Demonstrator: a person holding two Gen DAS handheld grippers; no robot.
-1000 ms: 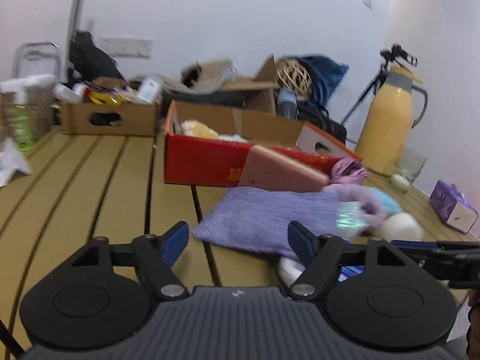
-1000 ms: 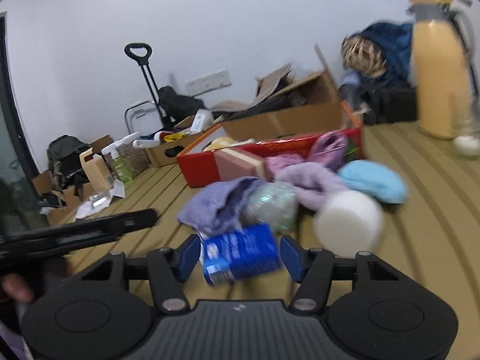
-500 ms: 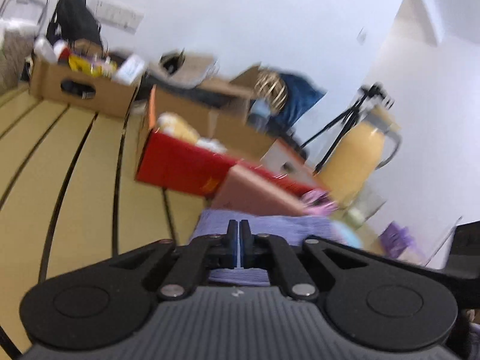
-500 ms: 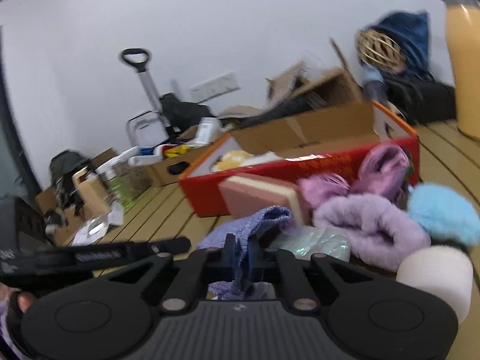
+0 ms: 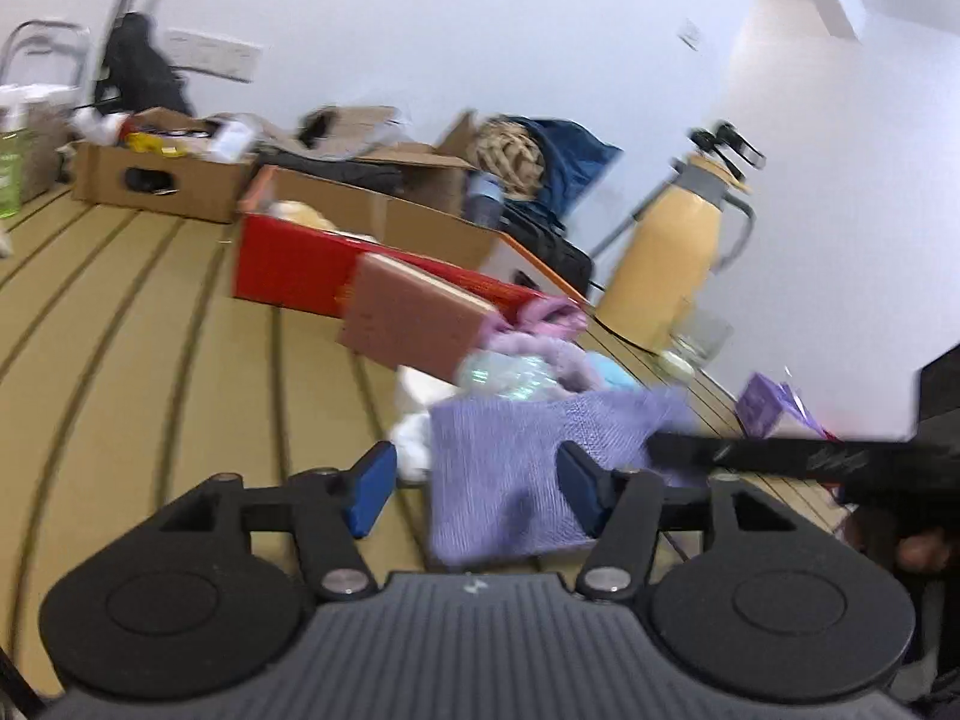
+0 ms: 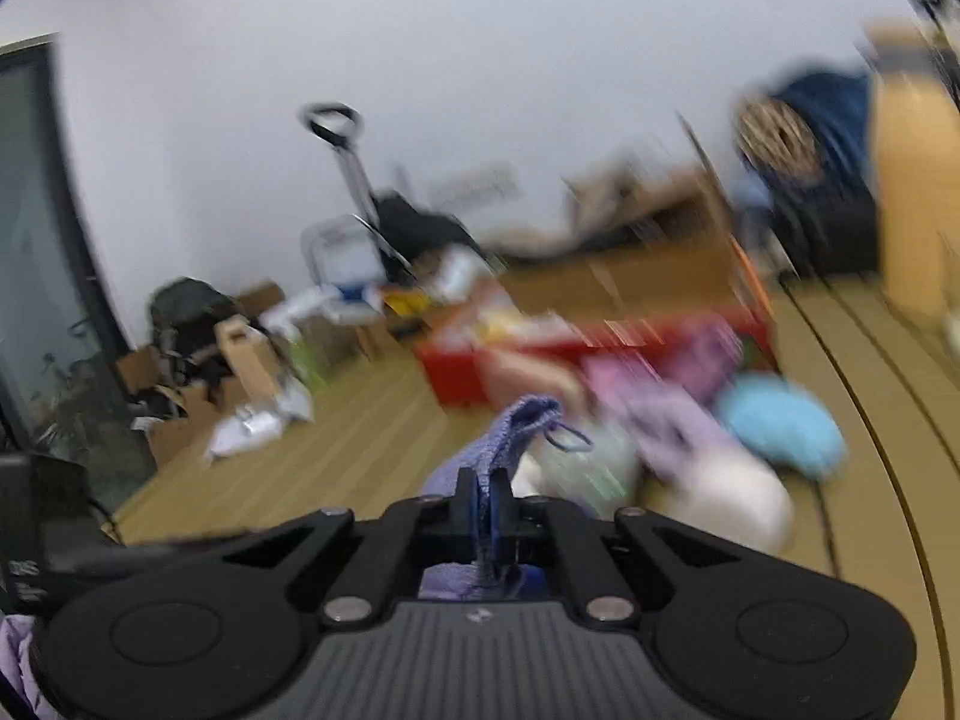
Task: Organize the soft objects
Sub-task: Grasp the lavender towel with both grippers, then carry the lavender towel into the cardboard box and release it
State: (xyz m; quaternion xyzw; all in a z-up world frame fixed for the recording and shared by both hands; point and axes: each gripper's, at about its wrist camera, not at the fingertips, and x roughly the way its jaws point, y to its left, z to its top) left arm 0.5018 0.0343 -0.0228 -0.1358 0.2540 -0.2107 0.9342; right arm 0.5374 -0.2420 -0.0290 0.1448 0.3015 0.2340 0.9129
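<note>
A purple knitted cloth [image 5: 498,468] hangs lifted off the wooden table [image 5: 150,360]. My right gripper [image 6: 483,504] is shut on its upper edge, and the cloth [image 6: 522,420] bunches up ahead of the jaws. In the left wrist view the right gripper's black finger [image 5: 780,456] reaches in from the right to the cloth. My left gripper [image 5: 474,489] is opening. The cloth hangs between its blue pads, clear of the left one. Behind lie a lilac fluffy piece [image 5: 540,354], a light blue fluffy piece [image 6: 780,426], a white roll [image 6: 726,498] and a pink block [image 5: 414,318].
A red box [image 5: 288,264] holding soft items stands mid-table, with cardboard boxes [image 5: 156,180] behind it. At the right are a yellow thermos [image 5: 666,264], a glass [image 5: 702,336] and a purple tissue pack [image 5: 768,408]. A shiny packet [image 5: 510,375] lies in the pile.
Both grippers went from open to shut on the flat purple cloth. The left has since opened again, while the right stays shut and has raised the cloth off the table.
</note>
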